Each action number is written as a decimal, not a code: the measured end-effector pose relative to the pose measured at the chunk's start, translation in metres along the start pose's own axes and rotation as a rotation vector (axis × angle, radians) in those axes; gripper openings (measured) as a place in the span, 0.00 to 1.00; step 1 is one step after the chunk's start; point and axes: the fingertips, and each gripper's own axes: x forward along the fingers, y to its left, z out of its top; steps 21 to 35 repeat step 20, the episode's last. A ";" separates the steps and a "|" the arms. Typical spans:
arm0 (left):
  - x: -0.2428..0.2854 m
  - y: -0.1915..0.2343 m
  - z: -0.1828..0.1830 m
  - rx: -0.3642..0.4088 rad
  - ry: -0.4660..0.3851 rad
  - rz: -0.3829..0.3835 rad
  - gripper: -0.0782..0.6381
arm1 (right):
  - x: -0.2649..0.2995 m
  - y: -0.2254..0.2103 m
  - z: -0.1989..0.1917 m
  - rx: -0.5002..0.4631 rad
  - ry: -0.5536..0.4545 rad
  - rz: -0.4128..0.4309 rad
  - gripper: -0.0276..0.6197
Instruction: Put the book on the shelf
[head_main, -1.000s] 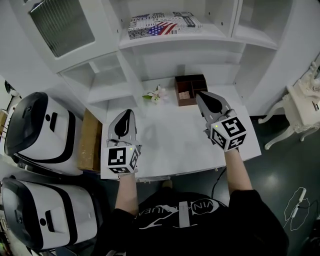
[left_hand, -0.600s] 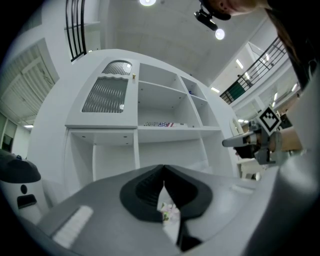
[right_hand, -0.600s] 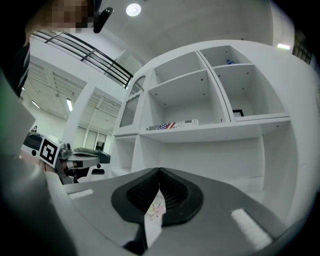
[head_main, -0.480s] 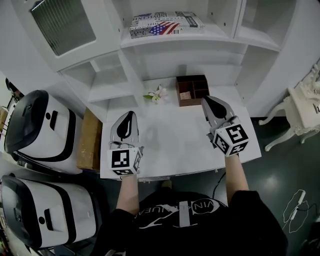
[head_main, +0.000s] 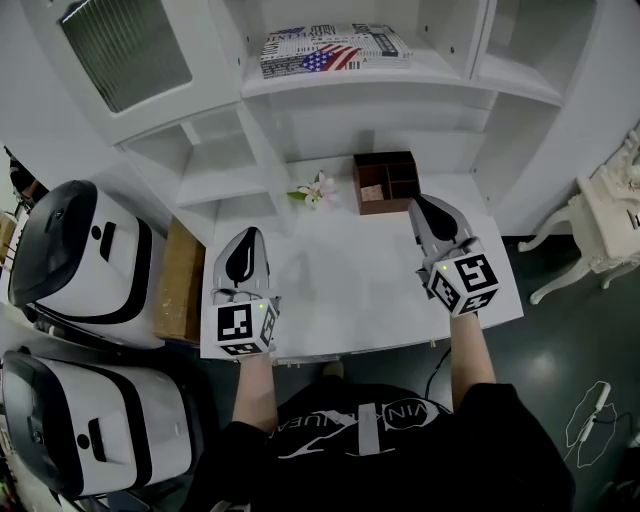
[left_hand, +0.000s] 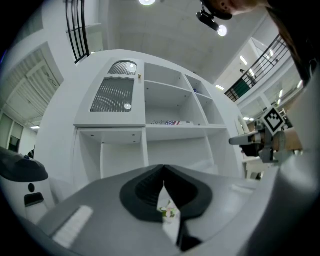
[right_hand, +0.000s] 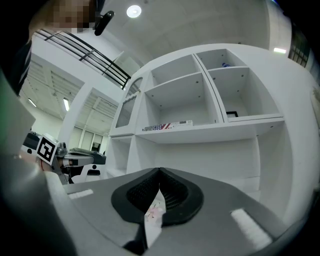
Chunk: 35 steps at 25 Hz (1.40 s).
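Two grippers, the left gripper and the right gripper, hang over the white table. Their jaws are pressed together and hold nothing. The book lies flat on the shelf above, far from both.

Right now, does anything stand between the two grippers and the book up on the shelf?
Nothing visible does. The book lies flat on the shelf, above the left gripper and the right gripper, both shut and empty. The flower and brown box sit lower, on the desk.
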 end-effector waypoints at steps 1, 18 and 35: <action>0.000 0.001 0.000 -0.002 0.000 0.003 0.11 | 0.000 0.000 -0.001 0.000 0.000 -0.001 0.05; 0.003 0.003 0.001 -0.002 -0.005 0.003 0.11 | 0.001 -0.005 -0.001 0.001 -0.028 -0.033 0.05; 0.003 0.004 -0.001 -0.004 -0.003 0.006 0.11 | 0.002 -0.004 -0.003 0.002 -0.027 -0.030 0.05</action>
